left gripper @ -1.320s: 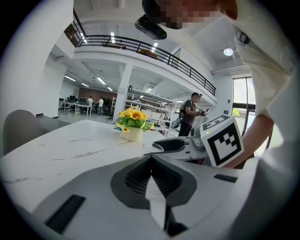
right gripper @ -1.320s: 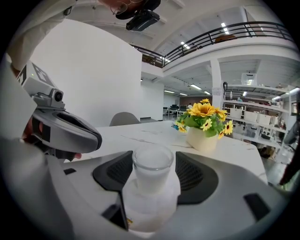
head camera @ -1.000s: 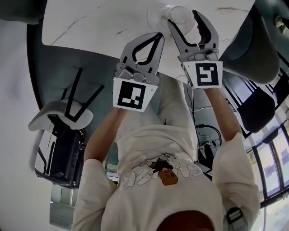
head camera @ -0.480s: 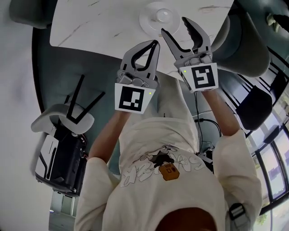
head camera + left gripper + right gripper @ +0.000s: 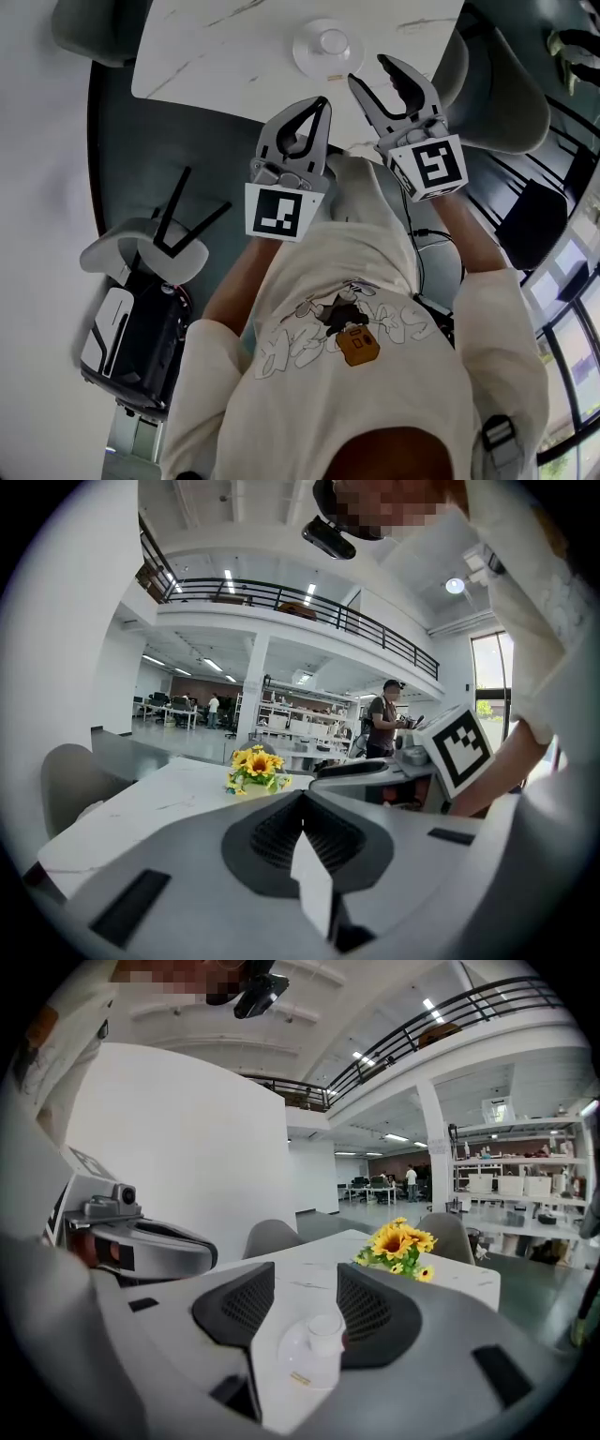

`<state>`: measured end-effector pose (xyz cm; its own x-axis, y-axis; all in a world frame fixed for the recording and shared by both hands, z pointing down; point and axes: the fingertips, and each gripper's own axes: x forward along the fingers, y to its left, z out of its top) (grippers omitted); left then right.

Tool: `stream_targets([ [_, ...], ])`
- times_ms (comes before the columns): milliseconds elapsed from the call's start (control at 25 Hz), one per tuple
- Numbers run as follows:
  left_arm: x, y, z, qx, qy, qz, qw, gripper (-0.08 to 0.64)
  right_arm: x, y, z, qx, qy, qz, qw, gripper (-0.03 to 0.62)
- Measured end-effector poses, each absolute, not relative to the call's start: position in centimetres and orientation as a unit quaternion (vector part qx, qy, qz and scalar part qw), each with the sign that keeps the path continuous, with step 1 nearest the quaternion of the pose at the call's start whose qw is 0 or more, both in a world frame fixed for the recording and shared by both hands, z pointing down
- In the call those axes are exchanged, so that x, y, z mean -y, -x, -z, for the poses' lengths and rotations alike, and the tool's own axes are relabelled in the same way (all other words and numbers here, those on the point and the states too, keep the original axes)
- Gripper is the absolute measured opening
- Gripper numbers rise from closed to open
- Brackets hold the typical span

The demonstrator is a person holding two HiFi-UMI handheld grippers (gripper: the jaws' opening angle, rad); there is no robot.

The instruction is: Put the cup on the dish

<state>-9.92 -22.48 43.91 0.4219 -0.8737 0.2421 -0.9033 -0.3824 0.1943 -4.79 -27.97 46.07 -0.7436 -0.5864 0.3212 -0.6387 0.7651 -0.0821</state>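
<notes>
In the head view a small white cup [image 5: 330, 40] stands upright on the round white dish [image 5: 309, 56] near the front edge of the marble table [image 5: 216, 47]. My right gripper [image 5: 371, 73] hovers short of the dish, over the table's edge. Its jaws are closing with nothing between them. In the right gripper view the cup [image 5: 325, 1328] and dish [image 5: 292, 1365] show past the gap of my right gripper [image 5: 306, 1275], apart from the pads. My left gripper [image 5: 322, 103] is shut and empty, beside the right one. It is seen again in its own view, left gripper [image 5: 302, 797].
A bunch of sunflowers [image 5: 398, 1241] stands further along the table. Grey chairs [image 5: 511, 89] stand around the table, and a white chair [image 5: 141, 246] on the floor at the left. A person [image 5: 382, 722] stands in the background.
A second ago the right gripper's jaws stood around the cup on the dish. Both grippers have since drawn back toward the person, and the cup stays on the dish.
</notes>
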Motion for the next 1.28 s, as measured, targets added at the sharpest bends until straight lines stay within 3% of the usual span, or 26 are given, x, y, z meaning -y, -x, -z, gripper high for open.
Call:
stream_targets([
  [80, 22.2, 9.9, -42.9, 0.536, -0.829, -0.045, 0.149, 0.002, 27.7, 4.3, -44.9, 0.928, -0.331, -0.102, 0.134, 0.212],
  [200, 21.6, 9.6, -41.5, 0.531, -0.833, -0.045, 0.150, 0.002, 27.0, 3.2, -42.9, 0.926, -0.339, -0.109, 0.128, 0.126],
  [480, 20.0, 8.5, -37.8, 0.513, -0.841, -0.026, 0.168, 0.002, 25.1, 1.0, -39.3, 0.928, -0.335, -0.114, 0.119, 0.124],
  [800, 17.7, 6.9, -33.1, 0.493, -0.861, -0.016, 0.123, 0.002, 22.2, 0.8, -34.9, 0.935, -0.329, -0.094, 0.089, 0.124],
  [840, 17.3, 6.6, -32.7, 0.493, -0.862, -0.014, 0.118, 0.002, 21.7, 0.8, -34.1, 0.937, -0.328, -0.086, 0.083, 0.110],
  [920, 16.4, 5.9, -32.3, 0.493, -0.863, -0.013, 0.114, 0.002, 20.6, 0.7, -32.6, 0.940, -0.326, -0.070, 0.068, 0.005],
  [1280, 12.4, 3.5, -32.9, 0.484, -0.864, -0.024, 0.134, 0.002, 16.0, -1.1, -31.1, 0.938, -0.338, -0.052, 0.052, 0.005],
])
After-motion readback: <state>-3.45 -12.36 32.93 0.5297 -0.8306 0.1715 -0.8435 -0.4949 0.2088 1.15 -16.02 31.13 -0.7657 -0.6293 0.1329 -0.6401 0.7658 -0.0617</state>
